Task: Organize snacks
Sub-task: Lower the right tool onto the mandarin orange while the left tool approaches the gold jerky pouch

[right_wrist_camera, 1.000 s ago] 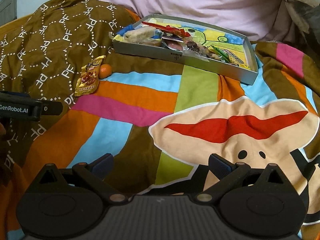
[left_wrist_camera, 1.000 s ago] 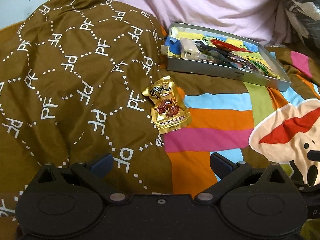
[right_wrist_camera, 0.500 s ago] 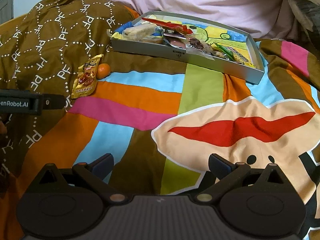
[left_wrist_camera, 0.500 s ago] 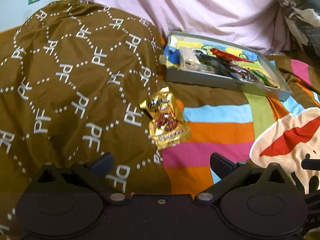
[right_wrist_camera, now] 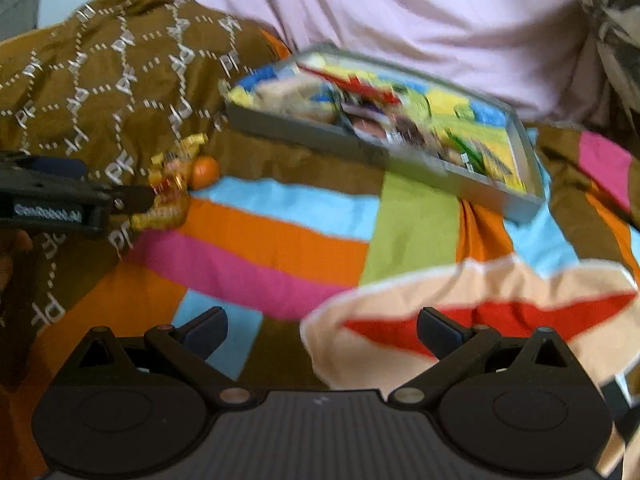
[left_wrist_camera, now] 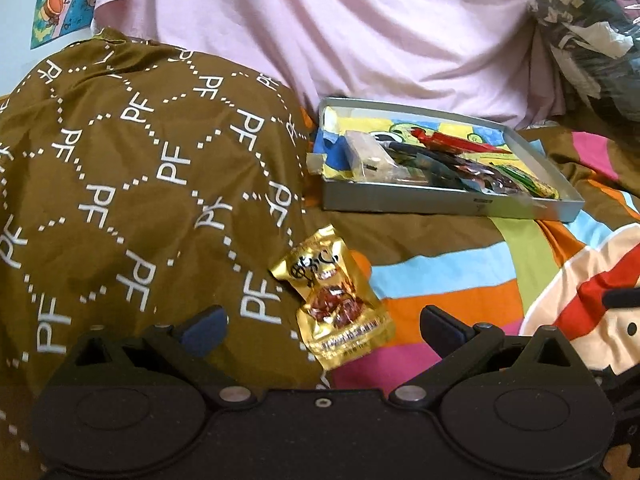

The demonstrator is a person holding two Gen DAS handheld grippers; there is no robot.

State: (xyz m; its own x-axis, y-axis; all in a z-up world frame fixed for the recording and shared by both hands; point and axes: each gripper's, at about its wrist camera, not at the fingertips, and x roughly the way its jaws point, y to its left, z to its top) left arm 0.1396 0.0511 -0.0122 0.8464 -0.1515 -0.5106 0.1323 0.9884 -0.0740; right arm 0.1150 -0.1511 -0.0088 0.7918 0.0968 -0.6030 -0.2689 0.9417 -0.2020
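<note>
A gold snack packet [left_wrist_camera: 336, 300] lies on the bedspread, its lower end between the fingers of my open left gripper [left_wrist_camera: 322, 326]. A small orange ball [left_wrist_camera: 362, 265] peeks out behind the packet. Farther back sits a grey tray [left_wrist_camera: 400, 200] holding several wrapped snacks. In the blurred right wrist view the same gold snack packet [right_wrist_camera: 168, 196] and orange ball [right_wrist_camera: 205, 168] lie at the left, with the left gripper body [right_wrist_camera: 60, 204] reaching to them. My right gripper [right_wrist_camera: 322, 332] hangs open over the striped cover, holding nothing. The grey tray [right_wrist_camera: 472, 192] lies beyond it.
A brown quilt with white PF lettering [left_wrist_camera: 120, 184] bulges on the left. A pink pillow [left_wrist_camera: 340, 28] rises behind the tray. A bagged dark patterned bundle [left_wrist_camera: 592, 20] sits at the far right. The colourful cartoon bedspread [right_wrist_camera: 300, 240] covers the middle.
My left gripper has moved forward and down until its open fingers flank the gold packet. The right gripper has shifted, with its view blurred by motion.
</note>
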